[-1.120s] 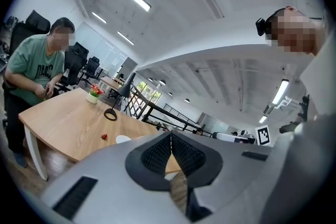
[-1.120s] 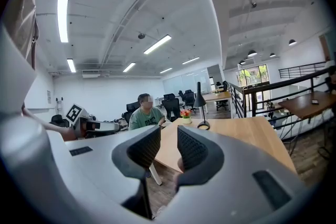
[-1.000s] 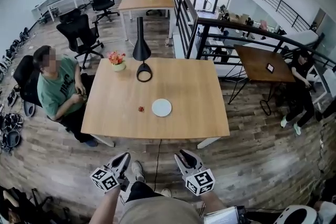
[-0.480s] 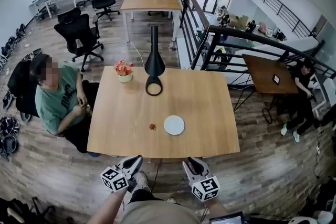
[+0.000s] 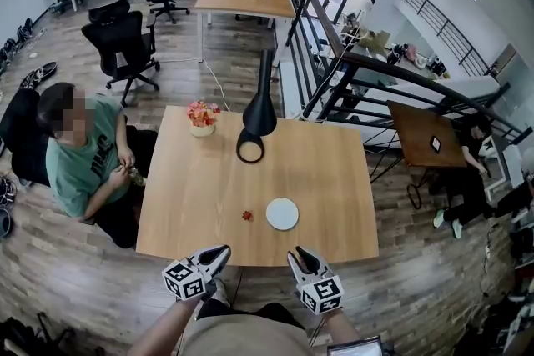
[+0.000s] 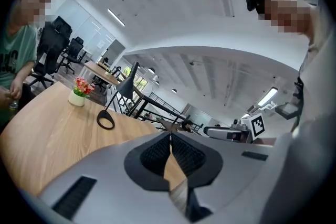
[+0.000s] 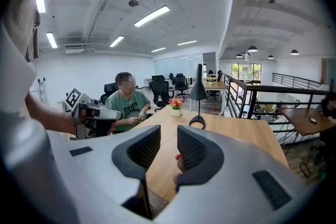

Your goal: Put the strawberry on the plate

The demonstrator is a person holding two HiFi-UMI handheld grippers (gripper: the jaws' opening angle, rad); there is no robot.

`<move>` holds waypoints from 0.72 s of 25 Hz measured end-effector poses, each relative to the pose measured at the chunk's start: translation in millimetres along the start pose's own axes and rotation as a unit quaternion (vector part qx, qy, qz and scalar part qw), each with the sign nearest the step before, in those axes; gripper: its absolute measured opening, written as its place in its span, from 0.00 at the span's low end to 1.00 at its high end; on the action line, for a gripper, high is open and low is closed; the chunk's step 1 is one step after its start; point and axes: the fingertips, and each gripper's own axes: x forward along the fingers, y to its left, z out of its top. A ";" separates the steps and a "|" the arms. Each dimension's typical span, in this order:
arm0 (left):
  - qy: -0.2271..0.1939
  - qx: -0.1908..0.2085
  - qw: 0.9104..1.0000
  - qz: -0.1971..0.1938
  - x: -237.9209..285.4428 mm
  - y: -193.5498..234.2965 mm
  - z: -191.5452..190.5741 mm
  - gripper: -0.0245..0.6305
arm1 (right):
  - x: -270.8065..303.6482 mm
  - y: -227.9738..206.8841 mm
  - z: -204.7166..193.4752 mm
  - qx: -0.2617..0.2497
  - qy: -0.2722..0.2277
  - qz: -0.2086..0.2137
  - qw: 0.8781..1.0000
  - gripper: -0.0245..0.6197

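The right gripper (image 7: 168,141) hangs empty over the near edge of the pale wooden table (image 5: 192,196), its black ribbed jaws a clear gap apart. Ahead of it and slightly to its left lies the small red strawberry (image 5: 247,215), just beside the round white plate (image 5: 282,213) and not on it. The left gripper (image 6: 170,136), alongside, has its jaw tips pressed together on nothing. Farther ahead stand a black cone lamp (image 5: 259,112) with a ring base and a flower pot (image 5: 202,118). A seated person (image 5: 79,154) is at the far left.
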 end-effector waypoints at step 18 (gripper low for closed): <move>0.000 -0.010 0.995 0.099 51.2 53.8 18.1 0.04 | 178.5 -38.1 -107.7 -0.047 0.160 0.127 0.978 0.17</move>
